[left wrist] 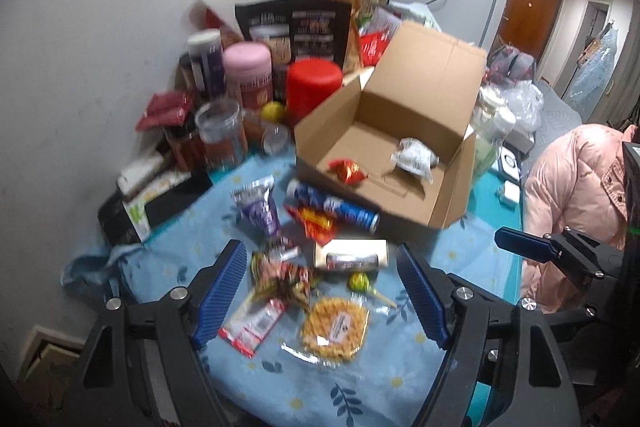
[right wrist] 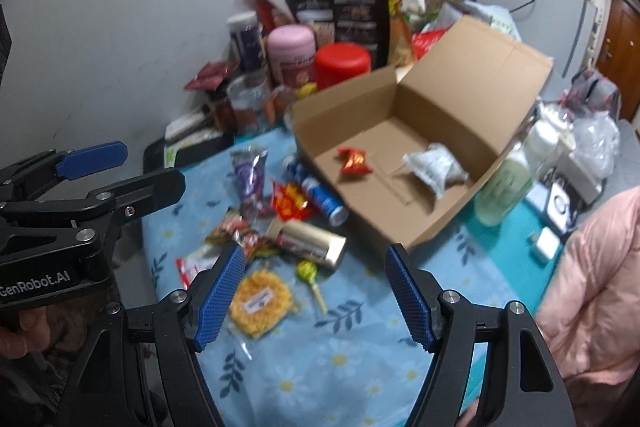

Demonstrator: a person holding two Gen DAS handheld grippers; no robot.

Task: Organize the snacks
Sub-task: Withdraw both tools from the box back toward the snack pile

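Note:
An open cardboard box (left wrist: 452,183) (right wrist: 360,115) stands on the blue flowered cloth and holds a red wrapper (left wrist: 348,171) (right wrist: 354,159) and a white packet (left wrist: 414,157) (right wrist: 436,169). In front of it lie a purple pouch (left wrist: 260,207) (right wrist: 249,173), a blue tube (left wrist: 336,209) (right wrist: 322,195), a red-yellow packet (left wrist: 316,223) (right wrist: 290,203), a gold box (left wrist: 352,255) (right wrist: 312,241), a lollipop (left wrist: 360,283) (right wrist: 308,273) and a yellow noodle cake (left wrist: 334,327) (right wrist: 260,301). My left gripper (left wrist: 322,295) is open above the loose snacks. My right gripper (right wrist: 316,301) is open above the cloth, empty.
Jars, a red canister (left wrist: 314,89) (right wrist: 342,65), a pink canister (left wrist: 248,73) and bags crowd the back by the wall. A green bottle (right wrist: 502,191) and small white items stand right of the box. A pink jacket (right wrist: 592,291) is at the right.

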